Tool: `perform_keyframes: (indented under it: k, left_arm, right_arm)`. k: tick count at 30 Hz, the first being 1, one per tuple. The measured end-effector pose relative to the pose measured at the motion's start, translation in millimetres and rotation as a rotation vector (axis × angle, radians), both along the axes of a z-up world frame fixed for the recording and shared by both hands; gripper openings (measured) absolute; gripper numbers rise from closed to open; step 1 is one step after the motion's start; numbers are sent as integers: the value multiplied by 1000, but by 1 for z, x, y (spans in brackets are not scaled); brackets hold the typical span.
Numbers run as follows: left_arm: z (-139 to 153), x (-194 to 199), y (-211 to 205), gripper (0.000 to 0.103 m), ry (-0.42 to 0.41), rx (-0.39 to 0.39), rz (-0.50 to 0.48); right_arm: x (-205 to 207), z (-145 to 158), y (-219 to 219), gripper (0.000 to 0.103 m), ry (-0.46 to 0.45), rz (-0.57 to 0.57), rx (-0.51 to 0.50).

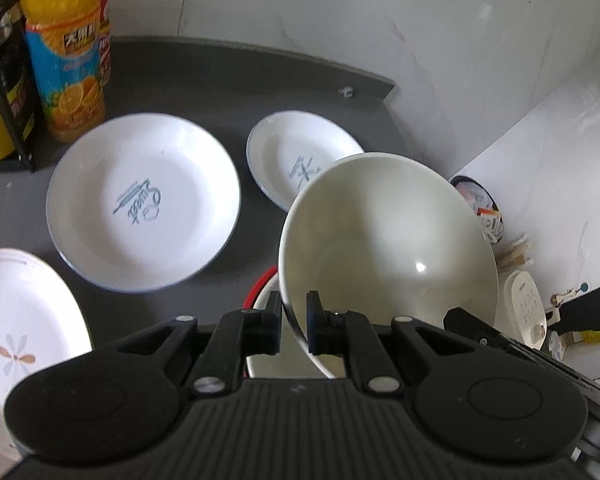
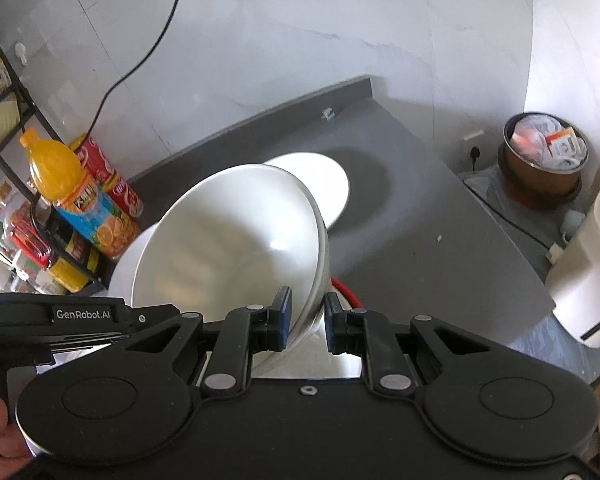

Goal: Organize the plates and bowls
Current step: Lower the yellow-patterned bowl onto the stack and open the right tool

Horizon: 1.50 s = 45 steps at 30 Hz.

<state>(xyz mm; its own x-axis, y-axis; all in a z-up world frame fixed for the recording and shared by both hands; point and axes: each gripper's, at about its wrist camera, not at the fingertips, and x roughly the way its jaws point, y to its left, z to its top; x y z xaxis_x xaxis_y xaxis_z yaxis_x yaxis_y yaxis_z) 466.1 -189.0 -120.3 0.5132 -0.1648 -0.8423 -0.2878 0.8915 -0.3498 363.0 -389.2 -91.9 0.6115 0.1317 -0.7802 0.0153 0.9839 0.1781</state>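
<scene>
A cream bowl (image 1: 388,232) hangs tilted over the dark grey counter (image 1: 260,80). My left gripper (image 1: 293,320) is shut on its near rim. In the right wrist view the same bowl (image 2: 228,240) has its wall between the fingers of my right gripper (image 2: 306,316), which is shut on it. A red-rimmed bowl (image 1: 260,284) sits right beneath, mostly hidden. On the counter lie a large plate with blue lettering (image 1: 144,200), a smaller one (image 1: 296,152) and a flower-patterned plate (image 1: 16,320).
An orange juice bottle (image 1: 64,60) and a black rack of bottles (image 1: 4,100) stand at the left. A red can (image 2: 112,176) is behind the juice. Past the counter's right edge are a full bin (image 2: 544,156) and a white appliance (image 2: 592,264). Marble walls close the back.
</scene>
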Motion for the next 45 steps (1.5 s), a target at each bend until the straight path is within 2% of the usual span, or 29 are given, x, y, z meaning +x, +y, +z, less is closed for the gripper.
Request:
perform_keyframes:
  k: [18, 30, 37, 41, 45]
  left_arm:
    - [-29, -14, -6, 9, 94, 3, -4]
    - [-30, -16, -6, 10, 84, 17, -1]
    - [-30, -17, -2, 11, 92, 9, 3]
    - [-23, -17, 2, 12, 80, 24, -10]
    - [-15, -23, 10, 15, 58, 30, 11]
  right_arm:
    - [-14, -28, 1, 17, 100, 4, -26]
    - [-10, -39, 2, 16, 137, 28, -61]
    - [-7, -38, 4, 16, 148, 50, -114]
    - [-5, -36, 5, 22, 159, 56, -103]
    - [-10, -29, 4, 25, 119, 48, -102]
